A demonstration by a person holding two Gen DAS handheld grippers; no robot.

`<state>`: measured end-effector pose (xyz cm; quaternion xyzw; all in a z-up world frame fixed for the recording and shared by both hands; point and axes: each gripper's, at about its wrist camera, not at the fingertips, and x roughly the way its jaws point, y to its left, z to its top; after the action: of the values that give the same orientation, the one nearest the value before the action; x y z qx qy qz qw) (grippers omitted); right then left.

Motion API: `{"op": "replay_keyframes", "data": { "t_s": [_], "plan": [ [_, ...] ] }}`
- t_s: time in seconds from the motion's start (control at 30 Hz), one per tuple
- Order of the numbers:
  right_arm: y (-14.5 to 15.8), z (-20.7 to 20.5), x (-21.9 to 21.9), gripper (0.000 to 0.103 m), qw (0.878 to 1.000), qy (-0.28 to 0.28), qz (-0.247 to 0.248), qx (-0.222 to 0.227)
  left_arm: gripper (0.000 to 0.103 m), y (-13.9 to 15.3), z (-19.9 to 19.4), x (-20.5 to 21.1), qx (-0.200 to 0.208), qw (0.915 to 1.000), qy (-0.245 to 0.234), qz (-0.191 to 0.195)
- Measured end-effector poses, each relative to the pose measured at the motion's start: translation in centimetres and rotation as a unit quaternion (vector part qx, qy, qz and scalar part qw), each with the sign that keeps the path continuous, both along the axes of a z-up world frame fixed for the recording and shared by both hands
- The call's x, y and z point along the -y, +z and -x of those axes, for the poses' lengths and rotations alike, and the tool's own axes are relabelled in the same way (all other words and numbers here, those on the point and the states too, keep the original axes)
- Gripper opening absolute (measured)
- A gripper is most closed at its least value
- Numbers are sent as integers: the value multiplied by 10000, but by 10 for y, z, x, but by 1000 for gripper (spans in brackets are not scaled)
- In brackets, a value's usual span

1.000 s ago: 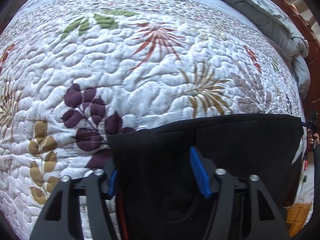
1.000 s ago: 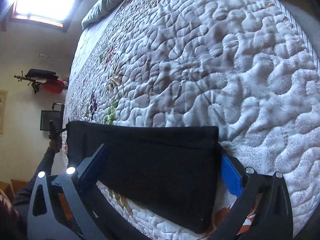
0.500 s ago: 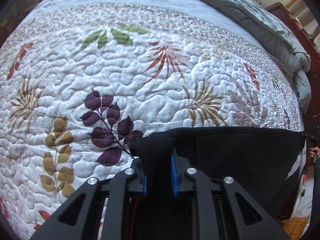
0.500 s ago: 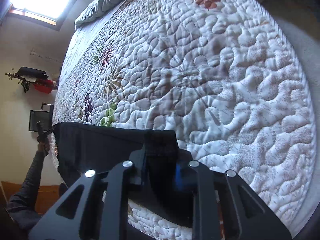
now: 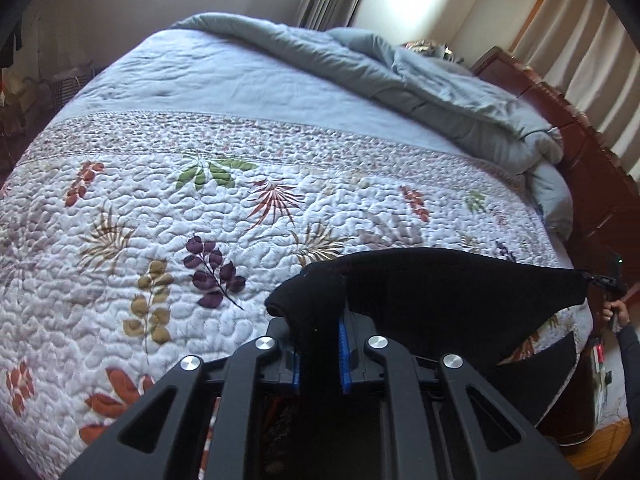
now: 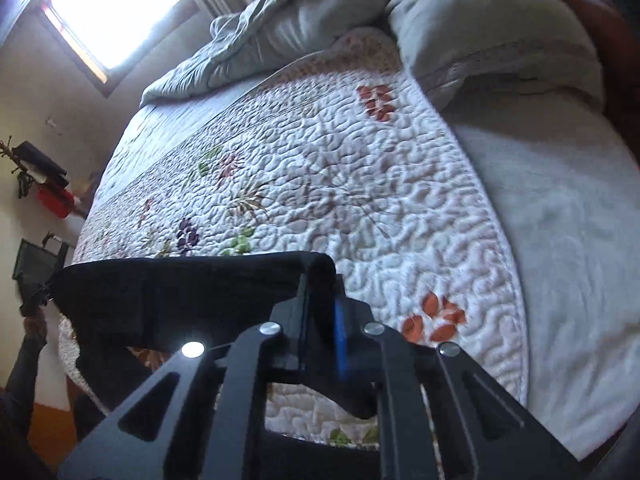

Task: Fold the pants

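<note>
The black pants (image 5: 440, 296) hang stretched between my two grippers above the near edge of the quilted bed (image 5: 200, 208). My left gripper (image 5: 320, 344) is shut on one corner of the pants, with cloth bunched between the blue pads. My right gripper (image 6: 324, 320) is shut on the other corner of the pants (image 6: 180, 292). In the left wrist view the right gripper (image 5: 608, 280) shows small at the far right end of the cloth. In the right wrist view the left gripper (image 6: 36, 300) shows at the far left end.
A grey duvet (image 5: 400, 72) is heaped at the far side of the bed, and a pillow (image 6: 500, 32) lies near the wooden headboard (image 5: 592, 184). A window (image 6: 116, 4) is beyond. Wood floor (image 5: 600, 440) lies below the bed's edge.
Both grippers closed on the pants' corners, then lifted the cloth off the quilt. The views tilted up, so the far bed and walls now show.
</note>
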<state>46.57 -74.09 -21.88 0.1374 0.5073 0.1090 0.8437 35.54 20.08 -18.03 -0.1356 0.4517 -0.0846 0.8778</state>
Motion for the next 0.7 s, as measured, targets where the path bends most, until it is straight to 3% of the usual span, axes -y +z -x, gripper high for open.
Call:
{"op": "replay_keyframes", "data": {
  "t_s": [0.33, 0.57, 0.7],
  "plan": [
    [-22, 133, -14, 9, 9967, -634, 66, 502, 14, -6, 106, 17, 169, 9995, -192, -163],
    [-48, 176, 0, 9, 9908, -1322, 136, 265, 18, -20, 146, 4, 18, 9996, -114, -250],
    [-65, 192, 6, 11, 9865, -1623, 218, 18, 30, -45, 162, -1, -286, 9984, -58, -477]
  ]
}}
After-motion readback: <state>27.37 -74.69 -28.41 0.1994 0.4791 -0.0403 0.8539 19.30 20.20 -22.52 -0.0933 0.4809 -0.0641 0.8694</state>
